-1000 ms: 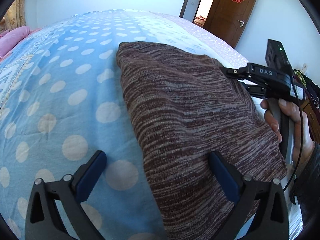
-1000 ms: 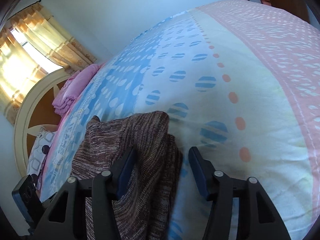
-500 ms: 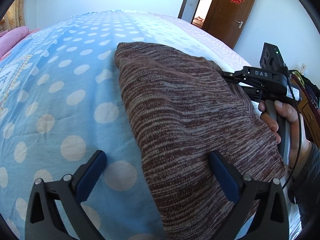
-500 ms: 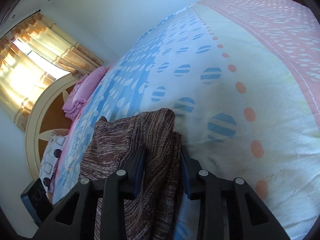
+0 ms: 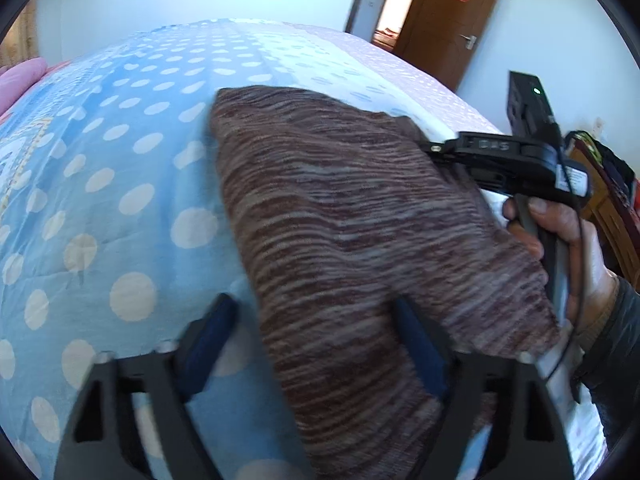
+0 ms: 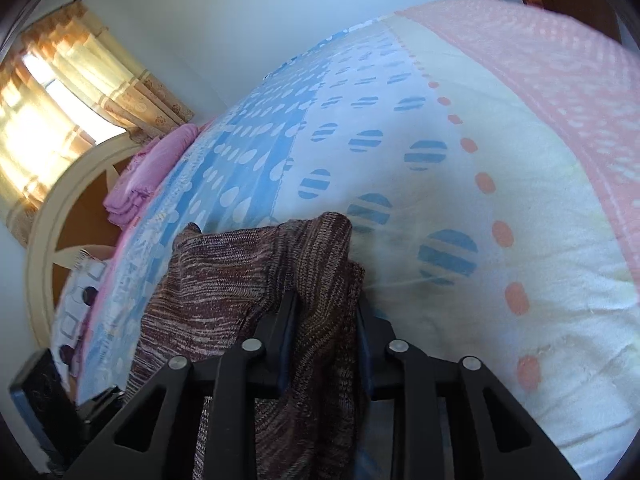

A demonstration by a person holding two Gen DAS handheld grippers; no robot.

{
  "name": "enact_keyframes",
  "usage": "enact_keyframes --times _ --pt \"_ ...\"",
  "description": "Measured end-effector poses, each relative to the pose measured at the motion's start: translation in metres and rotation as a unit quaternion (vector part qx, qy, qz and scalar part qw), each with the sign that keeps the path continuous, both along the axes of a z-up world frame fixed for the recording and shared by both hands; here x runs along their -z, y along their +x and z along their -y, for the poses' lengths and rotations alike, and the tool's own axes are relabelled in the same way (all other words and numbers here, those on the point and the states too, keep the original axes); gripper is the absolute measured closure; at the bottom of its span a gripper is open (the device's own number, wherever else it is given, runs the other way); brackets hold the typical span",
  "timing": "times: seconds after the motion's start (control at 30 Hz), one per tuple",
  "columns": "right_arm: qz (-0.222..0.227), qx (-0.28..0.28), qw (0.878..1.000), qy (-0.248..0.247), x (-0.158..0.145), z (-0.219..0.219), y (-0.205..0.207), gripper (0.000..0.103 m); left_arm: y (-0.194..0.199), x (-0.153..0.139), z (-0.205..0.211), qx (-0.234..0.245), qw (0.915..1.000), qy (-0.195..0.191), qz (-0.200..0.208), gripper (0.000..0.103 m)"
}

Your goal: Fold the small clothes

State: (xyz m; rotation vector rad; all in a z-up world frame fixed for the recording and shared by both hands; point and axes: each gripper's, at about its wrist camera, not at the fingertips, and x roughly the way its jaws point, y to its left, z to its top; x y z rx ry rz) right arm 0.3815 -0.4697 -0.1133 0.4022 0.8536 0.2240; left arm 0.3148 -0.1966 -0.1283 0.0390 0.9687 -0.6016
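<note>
Right tongs (image 6: 324, 320) pinch the brown knit (image 5: 340, 216); left tongs (image 5: 316, 344), closing on its edge, still gape—next, lift to fold.

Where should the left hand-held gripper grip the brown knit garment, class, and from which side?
Grip the brown knit garment at its near left edge, coming from the near end of the bed. The left hand-held gripper already straddles that edge, which lies free, while the right hand-held gripper pinches the opposite corner.
</note>
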Motion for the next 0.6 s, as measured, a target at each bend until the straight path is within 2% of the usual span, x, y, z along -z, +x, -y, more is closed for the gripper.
enact_keyframes --times 0.03,0.2,0.27,0.37,0.6 --pt "0.003 0.002 1.000 -0.015 -0.003 -0.004 -0.002 0.084 -0.001 -0.003 0.001 0.005 0.9999 -0.005 -0.008 0.047" --pt "0.007 0.016 0.999 -0.027 -0.010 -0.008 -0.008 0.085 -0.006 -0.010 0.005 -0.001 0.9998 0.018 -0.003 0.059" --pt "0.011 0.018 0.999 -0.032 -0.015 -0.009 -0.012 0.085 -0.008 -0.014 0.007 -0.001 0.9996 0.028 0.005 0.070" --pt "0.024 0.016 0.999 -0.037 -0.030 -0.014 -0.020 0.086 -0.013 -0.022 0.007 -0.003 0.9991 0.041 0.011 0.075" --pt "0.047 0.004 0.998 -0.040 -0.062 -0.031 -0.040 0.086 -0.029 -0.041 0.000 -0.011 0.9989 0.035 0.028 0.076"
